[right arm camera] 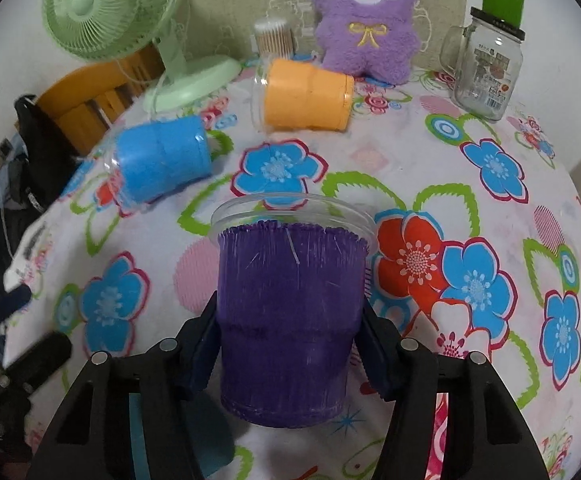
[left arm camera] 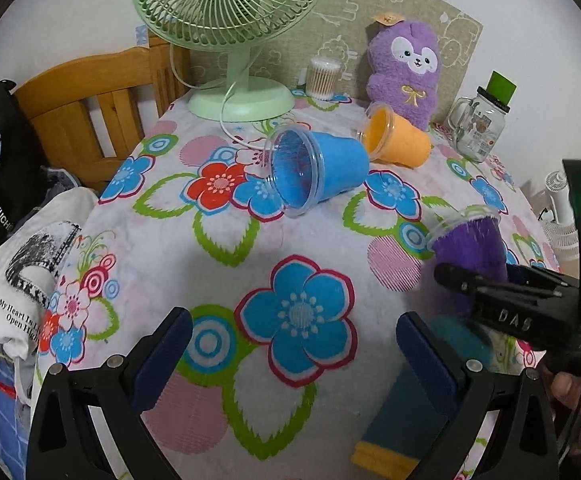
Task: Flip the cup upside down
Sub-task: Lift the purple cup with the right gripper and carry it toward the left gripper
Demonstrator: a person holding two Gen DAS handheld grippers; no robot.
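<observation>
Right wrist view shows your right gripper (right arm camera: 288,344) pinching the purple cup (right arm camera: 290,320) at its lower body, mouth pointing far over the flowered tablecloth (right arm camera: 430,152), while your left gripper (left arm camera: 294,352) hangs spread and empty; next, judge a wrist roll turning the rim down.

Right claw (right arm camera: 290,344) clamped on purple cup (right arm camera: 290,312), pads pressing both sides near its base, rim pointing away. Left claw (left arm camera: 294,352) spread wide, holding nothing, just left of that cup, above the table (left arm camera: 210,264).
</observation>
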